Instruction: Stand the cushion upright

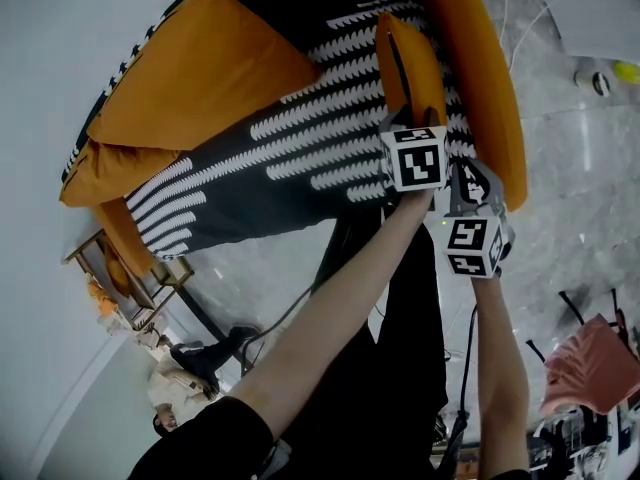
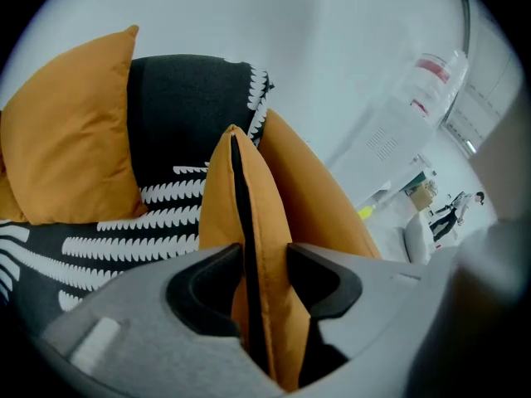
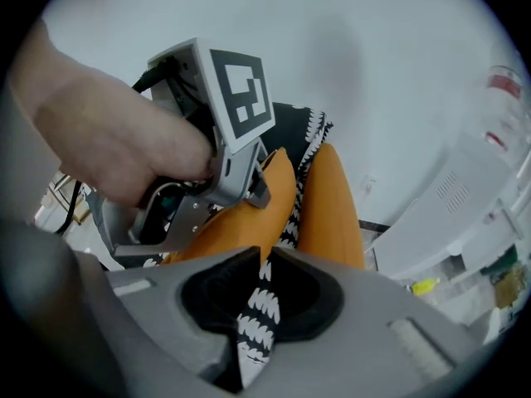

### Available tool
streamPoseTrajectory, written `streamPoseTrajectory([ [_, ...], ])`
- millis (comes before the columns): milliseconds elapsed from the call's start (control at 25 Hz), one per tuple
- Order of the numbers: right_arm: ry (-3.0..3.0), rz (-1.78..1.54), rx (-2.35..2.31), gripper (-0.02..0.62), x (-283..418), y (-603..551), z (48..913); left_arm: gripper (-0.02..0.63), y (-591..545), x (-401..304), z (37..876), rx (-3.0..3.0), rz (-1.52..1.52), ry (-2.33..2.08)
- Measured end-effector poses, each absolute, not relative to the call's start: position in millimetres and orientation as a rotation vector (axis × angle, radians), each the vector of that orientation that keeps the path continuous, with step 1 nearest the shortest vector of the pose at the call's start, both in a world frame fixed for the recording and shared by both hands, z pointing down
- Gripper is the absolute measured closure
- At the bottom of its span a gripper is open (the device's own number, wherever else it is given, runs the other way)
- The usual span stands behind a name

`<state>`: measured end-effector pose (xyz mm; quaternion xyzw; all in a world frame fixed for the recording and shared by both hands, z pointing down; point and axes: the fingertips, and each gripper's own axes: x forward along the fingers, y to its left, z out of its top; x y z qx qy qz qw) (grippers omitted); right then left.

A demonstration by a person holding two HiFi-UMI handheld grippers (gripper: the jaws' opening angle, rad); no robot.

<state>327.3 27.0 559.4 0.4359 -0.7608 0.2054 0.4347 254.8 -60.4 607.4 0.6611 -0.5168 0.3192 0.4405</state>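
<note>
A small orange cushion (image 1: 408, 63) with a black zip stands on edge on the black-and-white patterned sofa cover (image 1: 290, 148). My left gripper (image 1: 405, 123) is shut on its near edge; in the left gripper view the cushion (image 2: 249, 197) rises between the pads of the left gripper (image 2: 264, 259). My right gripper (image 1: 470, 190) sits just right of it, below the cushion. In the right gripper view a strip of patterned cover (image 3: 261, 313) is pinched in the nearly closed right gripper (image 3: 264, 259), with the cushion (image 3: 249, 214) and the left gripper (image 3: 224, 139) just beyond.
A large orange cushion (image 1: 200, 68) leans on the sofa's left end. A long orange bolster (image 1: 480, 78) runs along the right side, close to the small cushion. A wooden side table (image 1: 130, 288) stands at the lower left, and a pink cloth (image 1: 590, 363) lies on the marble floor.
</note>
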Motion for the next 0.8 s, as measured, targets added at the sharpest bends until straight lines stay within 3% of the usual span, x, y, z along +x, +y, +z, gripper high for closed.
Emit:
streamPoseTrajectory([
  [480,-1.874,0.535,1.15,0.549,348.1,38.8,549.5,0.404,-62.5,308.3,595.5,1.746,0.647,-1.071],
  [680,-1.853,0.534,1.174,0.55,355.1,41.8,545.8,0.321,-61.2,324.9,590.6,1.82,0.602,-0.989],
  [800,-1.856,0.532,1.18,0.549,357.3,42.8,545.9,0.319,-62.4,327.0,586.0,1.85,0.551,-0.962],
])
